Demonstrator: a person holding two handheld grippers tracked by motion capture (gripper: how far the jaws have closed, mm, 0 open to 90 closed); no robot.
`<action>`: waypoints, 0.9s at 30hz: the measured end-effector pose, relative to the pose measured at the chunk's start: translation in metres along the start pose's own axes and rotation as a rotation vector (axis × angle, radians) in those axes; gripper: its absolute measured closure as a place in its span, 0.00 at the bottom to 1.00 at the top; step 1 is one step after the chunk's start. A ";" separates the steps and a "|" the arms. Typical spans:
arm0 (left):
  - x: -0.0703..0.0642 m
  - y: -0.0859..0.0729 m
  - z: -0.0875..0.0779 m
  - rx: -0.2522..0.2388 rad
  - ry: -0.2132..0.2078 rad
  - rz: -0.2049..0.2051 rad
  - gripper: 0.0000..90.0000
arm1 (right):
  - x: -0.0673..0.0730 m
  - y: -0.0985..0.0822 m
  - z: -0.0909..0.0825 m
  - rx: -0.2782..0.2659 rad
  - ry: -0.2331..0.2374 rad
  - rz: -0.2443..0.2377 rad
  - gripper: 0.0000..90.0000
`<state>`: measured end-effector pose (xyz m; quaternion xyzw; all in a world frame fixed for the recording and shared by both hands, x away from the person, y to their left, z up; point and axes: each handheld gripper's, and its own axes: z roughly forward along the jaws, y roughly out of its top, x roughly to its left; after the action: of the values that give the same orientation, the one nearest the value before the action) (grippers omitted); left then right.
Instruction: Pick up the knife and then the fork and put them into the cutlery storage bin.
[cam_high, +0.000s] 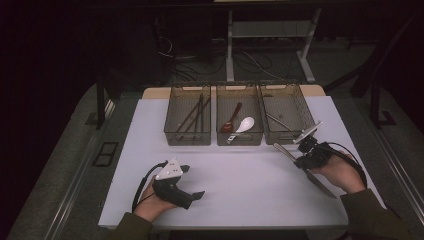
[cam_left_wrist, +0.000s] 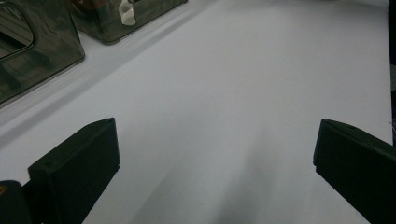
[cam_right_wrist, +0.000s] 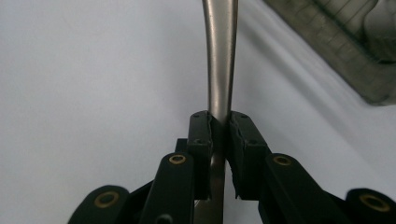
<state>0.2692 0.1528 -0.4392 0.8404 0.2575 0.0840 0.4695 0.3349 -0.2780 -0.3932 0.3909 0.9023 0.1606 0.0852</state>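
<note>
Dark floor and cable clutter ring a white bench (cam_high: 235, 185), at whose far edge three mesh bins stand in a row. Going from the left: the left claw (cam_high: 192, 182) rests low on the bench near the person's side, jaws spread wide with bare surface between them, holding nothing; it can stay idle there, out of the way. Beyond it, the left bin (cam_high: 189, 116) holds dark chopsticks, and the middle bin (cam_high: 240, 116) holds a brown spoon (cam_high: 231, 120) and a white spoon (cam_high: 244, 125). The right bin (cam_high: 287, 115) has at least one metal piece lying in it.

Just in front of that bin, the right claw (cam_right_wrist: 219, 123) is clamped on a table knife (cam_high: 305, 170), its pads squeezing the metal handle near mid-length, while the blade runs back toward the person's right hand (cam_high: 345, 172).

The step in hand looks like sorting this knife into the right bin. To do it well, I would keep the grip firm, since smooth steel can swivel between narrow pads. Lift until the whole knife clears the bin's near wall, turn it to lie along the bin's length, lower it close to the floor, then release.
</note>
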 end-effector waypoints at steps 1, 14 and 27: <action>0.000 0.000 0.000 0.000 0.000 0.000 0.00 | 0.000 0.000 -0.001 -0.017 0.000 0.008 0.88; 0.000 0.000 0.000 0.001 -0.001 -0.001 0.00 | -0.013 -0.007 -0.012 -0.189 0.003 0.074 0.88; 0.001 0.000 0.000 0.000 -0.002 0.000 0.00 | -0.024 -0.016 -0.021 -0.355 -0.024 0.149 0.88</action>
<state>0.2696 0.1533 -0.4389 0.8404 0.2572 0.0832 0.4698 0.3347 -0.3105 -0.3788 0.4375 0.8271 0.3187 0.1515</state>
